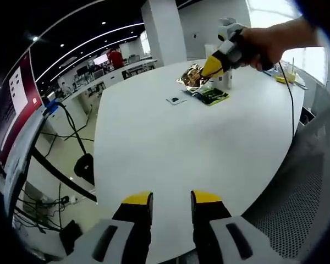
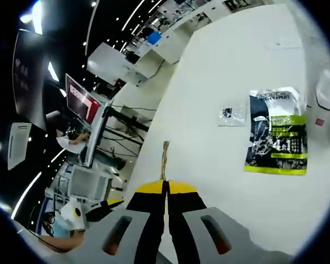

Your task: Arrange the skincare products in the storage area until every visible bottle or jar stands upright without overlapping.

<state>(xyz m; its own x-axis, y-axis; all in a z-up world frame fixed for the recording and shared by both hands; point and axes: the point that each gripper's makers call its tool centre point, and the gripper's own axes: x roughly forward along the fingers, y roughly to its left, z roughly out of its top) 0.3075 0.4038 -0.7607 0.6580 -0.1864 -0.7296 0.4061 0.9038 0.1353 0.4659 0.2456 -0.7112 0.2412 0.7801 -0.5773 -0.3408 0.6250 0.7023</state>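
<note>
While the right tool (image 2: 166, 190) is clamped on a thin gold packet (image 1: 190, 76) beside the dark sachet (image 2: 276, 132), a white bottle (image 1: 226, 80) is seen upright; the left tool (image 1: 171, 199) hangs open, well apart, over bare worktop (image 1: 170, 143). Arranging is judged barely begun.

Open-plan office or lab: strip ceiling lights (image 1: 93, 41), desks with monitors (image 2: 82, 102), trailing floor cables (image 1: 71, 132), large white counter (image 1: 170, 159), seated person (image 2: 71, 140).

Grey two-jaw left gripper (image 1: 171, 199) with yellow tips, black slots; matching grey-and-yellow right gripper (image 2: 166, 188); bare hand (image 1: 269, 47).
</note>
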